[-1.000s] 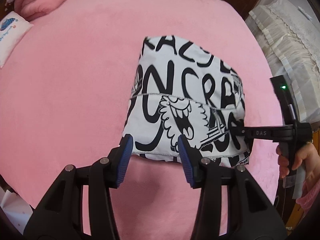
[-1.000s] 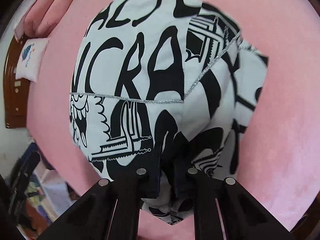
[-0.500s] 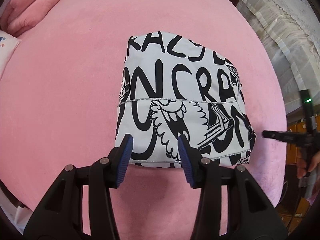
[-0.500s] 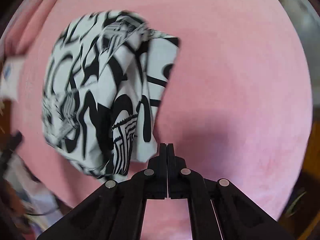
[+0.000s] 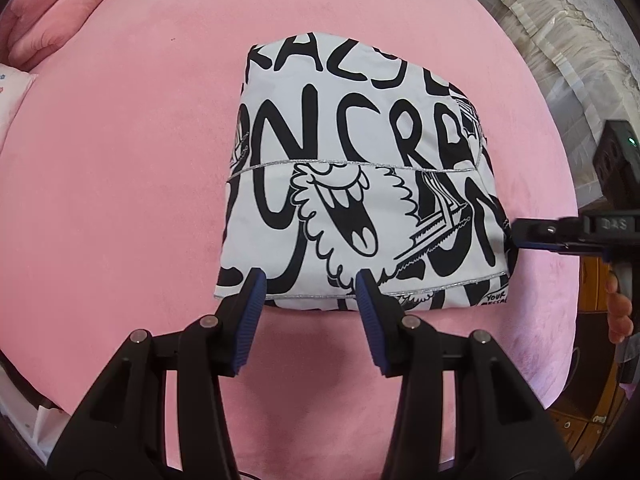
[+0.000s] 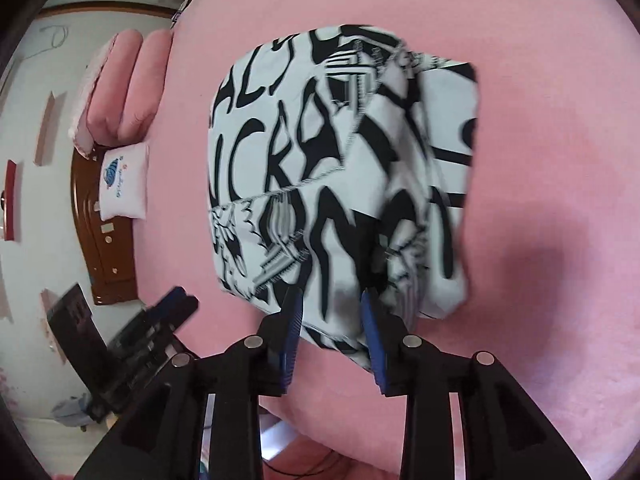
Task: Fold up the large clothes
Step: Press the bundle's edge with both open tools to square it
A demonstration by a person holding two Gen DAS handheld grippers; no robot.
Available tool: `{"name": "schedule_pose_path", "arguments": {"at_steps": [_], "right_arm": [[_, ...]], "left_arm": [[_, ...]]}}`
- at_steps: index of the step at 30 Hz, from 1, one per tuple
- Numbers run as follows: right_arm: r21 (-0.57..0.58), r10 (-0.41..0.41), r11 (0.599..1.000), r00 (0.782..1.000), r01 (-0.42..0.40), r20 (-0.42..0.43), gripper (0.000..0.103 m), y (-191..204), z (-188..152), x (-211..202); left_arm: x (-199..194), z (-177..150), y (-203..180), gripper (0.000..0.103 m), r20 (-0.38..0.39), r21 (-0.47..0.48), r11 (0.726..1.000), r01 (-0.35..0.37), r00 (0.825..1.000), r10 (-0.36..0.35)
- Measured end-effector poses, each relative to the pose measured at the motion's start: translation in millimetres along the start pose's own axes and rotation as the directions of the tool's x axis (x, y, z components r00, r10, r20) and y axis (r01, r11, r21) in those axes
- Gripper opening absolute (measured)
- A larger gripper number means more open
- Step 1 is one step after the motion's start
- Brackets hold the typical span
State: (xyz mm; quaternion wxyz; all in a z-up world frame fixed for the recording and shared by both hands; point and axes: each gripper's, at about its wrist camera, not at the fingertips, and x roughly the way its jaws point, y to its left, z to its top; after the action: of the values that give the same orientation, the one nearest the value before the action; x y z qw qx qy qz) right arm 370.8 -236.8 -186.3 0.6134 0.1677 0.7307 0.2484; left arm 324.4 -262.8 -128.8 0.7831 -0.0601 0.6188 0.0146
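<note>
Right wrist view: right tool [image 6: 332, 300] jaws opening over folded garment [image 6: 320, 160], nothing gripped; left tool [image 5: 310, 286] open, empty.

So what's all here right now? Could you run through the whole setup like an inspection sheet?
Surface: pink bed cover, smooth.
Job's things: black-and-white printed garment, folded into a compact block.
Clutter: pink pillows; small white cushion.
Grippers: left gripper open, empty, at the garment's near edge; right gripper opening, jaws either side of the garment's edge.
Cables: nothing seen.
Surroundings: wooden headboard; white lace fabric beside the bed.
</note>
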Motion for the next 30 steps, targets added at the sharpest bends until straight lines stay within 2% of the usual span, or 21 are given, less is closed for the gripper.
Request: {"name": "schedule_pose_path", "arguments": {"at_steps": [2,3,6,9,11,15,18,22,25,30], "right_arm": [[0.052,-0.086,0.995,0.996,0.088,-0.030,0.032,-4,13,31],[0.077,-0.096,0.992,0.995,0.098,-0.028,0.032,-13,19,33],[0.095,-0.046,0.994,0.999,0.045,0.013,0.029,-11,26,45],[0.021,-0.080,0.997,0.997,0.080,0.023,0.015,5,27,55],[-0.015,-0.072,0.997,0.995,0.073,0.064,0.008,12,26,56],[0.002,-0.056,0.998,0.987,0.056,0.150,0.005,10,14,47],[-0.015,-0.133,0.990,0.971,0.139,0.201,0.005,16,8,34],[-0.037,-0.215,0.973,0.956,0.227,0.200,0.004,19,4,24],[-0.076,-0.302,0.942,0.924,0.327,0.232,0.004,21,-2,17],[-0.016,-0.356,0.930,0.913,0.367,0.200,0.004,8,-3,35]], "left_arm": [[0,0,3,0.043,-0.002,-0.004,1.000,-0.002,1.000,0.002],[-2,0,5,0.043,-0.002,-0.009,1.000,0.000,1.000,0.000],[-4,-1,12,0.043,-0.004,-0.031,1.000,0.006,1.000,-0.006],[-2,-3,17,0.043,-0.013,-0.050,0.999,-0.003,1.000,0.002],[-2,-3,19,0.043,-0.007,-0.062,0.998,0.000,1.000,-0.001],[2,-6,26,0.043,-0.016,-0.082,0.997,-0.003,1.000,0.002],[5,-7,30,0.043,-0.024,-0.088,0.996,-0.006,1.000,0.004],[4,-9,35,0.043,-0.021,-0.071,0.997,-0.003,1.000,0.001],[1,-7,36,0.043,-0.010,-0.060,0.998,0.015,1.000,-0.016],[3,-3,42,0.043,-0.010,-0.059,0.998,0.038,0.999,-0.038]]}}
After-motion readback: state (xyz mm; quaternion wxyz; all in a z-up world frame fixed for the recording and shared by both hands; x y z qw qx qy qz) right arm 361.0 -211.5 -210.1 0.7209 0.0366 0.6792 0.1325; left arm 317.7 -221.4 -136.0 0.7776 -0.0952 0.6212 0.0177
